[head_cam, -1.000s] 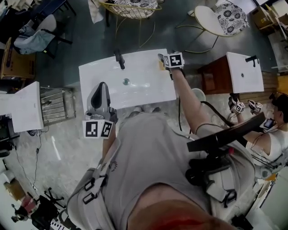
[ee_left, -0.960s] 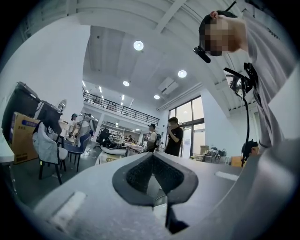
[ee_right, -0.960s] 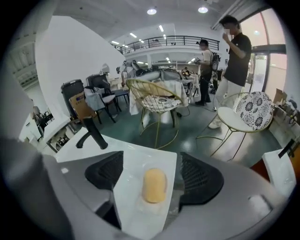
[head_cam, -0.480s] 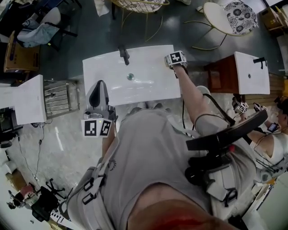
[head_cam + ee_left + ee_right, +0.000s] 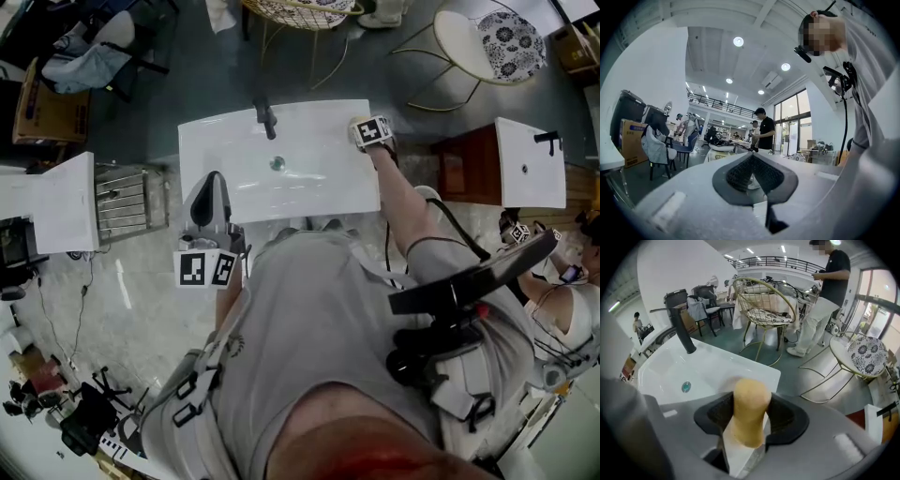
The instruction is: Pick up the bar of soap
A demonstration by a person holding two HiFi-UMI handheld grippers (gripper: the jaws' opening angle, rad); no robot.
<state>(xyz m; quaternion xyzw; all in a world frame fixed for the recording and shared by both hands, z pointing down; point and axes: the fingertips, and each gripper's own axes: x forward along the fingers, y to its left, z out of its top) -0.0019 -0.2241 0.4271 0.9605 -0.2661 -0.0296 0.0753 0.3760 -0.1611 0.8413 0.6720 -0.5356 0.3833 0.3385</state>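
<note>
Two grippers show at the white sink [image 5: 309,183]. Your right gripper [image 5: 371,130] points down at the far right corner. Its fingers have just been closing on the bar of soap [image 5: 750,404], and the dark pads now pinch the tan bar from both sides, over the sink's white corner. The black tap [image 5: 682,333] and the drain [image 5: 686,386] lie off to the soap's left. Your left gripper [image 5: 213,183] is held level at the sink's near left edge, its fingers clenched together on nothing.
</note>
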